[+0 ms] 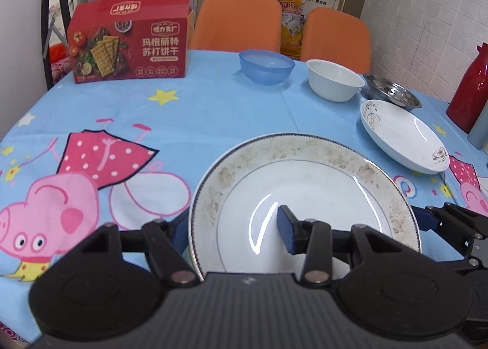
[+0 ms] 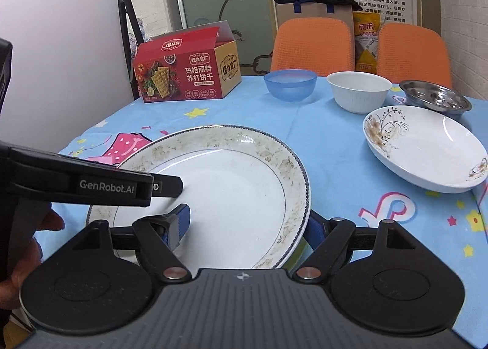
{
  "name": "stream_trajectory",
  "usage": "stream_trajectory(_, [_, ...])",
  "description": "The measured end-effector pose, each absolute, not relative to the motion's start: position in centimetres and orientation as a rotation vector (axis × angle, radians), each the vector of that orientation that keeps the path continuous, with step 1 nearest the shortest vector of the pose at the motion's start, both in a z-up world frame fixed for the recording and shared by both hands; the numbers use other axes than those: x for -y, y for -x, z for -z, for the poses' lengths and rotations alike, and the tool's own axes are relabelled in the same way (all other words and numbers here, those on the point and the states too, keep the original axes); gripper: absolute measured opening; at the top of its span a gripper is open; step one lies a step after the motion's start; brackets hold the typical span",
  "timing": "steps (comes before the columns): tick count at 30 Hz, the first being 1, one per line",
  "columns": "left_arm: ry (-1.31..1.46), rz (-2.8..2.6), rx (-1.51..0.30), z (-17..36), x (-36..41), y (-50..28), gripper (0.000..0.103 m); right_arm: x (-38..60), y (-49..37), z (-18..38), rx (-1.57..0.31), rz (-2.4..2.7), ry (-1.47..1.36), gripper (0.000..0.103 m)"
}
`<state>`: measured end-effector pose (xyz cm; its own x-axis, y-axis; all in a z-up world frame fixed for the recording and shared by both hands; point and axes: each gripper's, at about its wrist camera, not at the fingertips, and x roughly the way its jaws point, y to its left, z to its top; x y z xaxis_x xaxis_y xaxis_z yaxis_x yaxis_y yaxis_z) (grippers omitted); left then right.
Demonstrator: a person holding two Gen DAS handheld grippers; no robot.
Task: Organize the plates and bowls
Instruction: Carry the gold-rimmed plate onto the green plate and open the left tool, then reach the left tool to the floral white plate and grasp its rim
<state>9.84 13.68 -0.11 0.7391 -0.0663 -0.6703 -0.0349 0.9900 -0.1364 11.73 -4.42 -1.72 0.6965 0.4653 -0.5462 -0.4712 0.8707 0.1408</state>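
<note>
The left claw (image 1: 233,228) clamps the large plate's (image 1: 305,184) left rim, one blue pad inside, one beneath. The right claw (image 2: 248,224) grasps its right rim likewise. The plate is white, with a faded floral border and a thin dark edge. At two o'clock, a flowered dish (image 2: 427,151) rests on the table (image 2: 335,141); bowls stand at twelve.

White plate (image 2: 231,196) with faded floral rim.
</note>
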Motion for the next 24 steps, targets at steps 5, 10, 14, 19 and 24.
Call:
stream_trajectory(5, [0.167, 0.032, -0.731, 0.3, -13.9, -9.8, 0.051, 4.2, -11.7, 2.0, -0.584, -0.527, 0.021, 0.103])
stream_trajectory(10, [0.214, 0.042, -0.719, 0.3, -14.2, -9.7, 0.057, 5.1, -11.4, 2.0, -0.575, -0.529, -0.042, 0.103])
stream_trajectory(14, [0.196, 0.024, -0.66, -0.8, -14.0, -8.8, 0.061, 5.3, -11.3, 1.9, -0.568, -0.525, -0.069, 0.103])
stream_trajectory(19, [0.108, 0.02, -0.559, -3.1, -13.0, -7.5, 0.071, 5.1, -10.9, 1.7, -0.534, -0.472, -0.044, 0.103])
stream_trajectory(24, [0.092, 0.021, -0.54, -3.9, -12.4, -7.4, 0.072, 6.0, -9.9, 0.6, -0.448, -0.445, -0.032, 0.103])
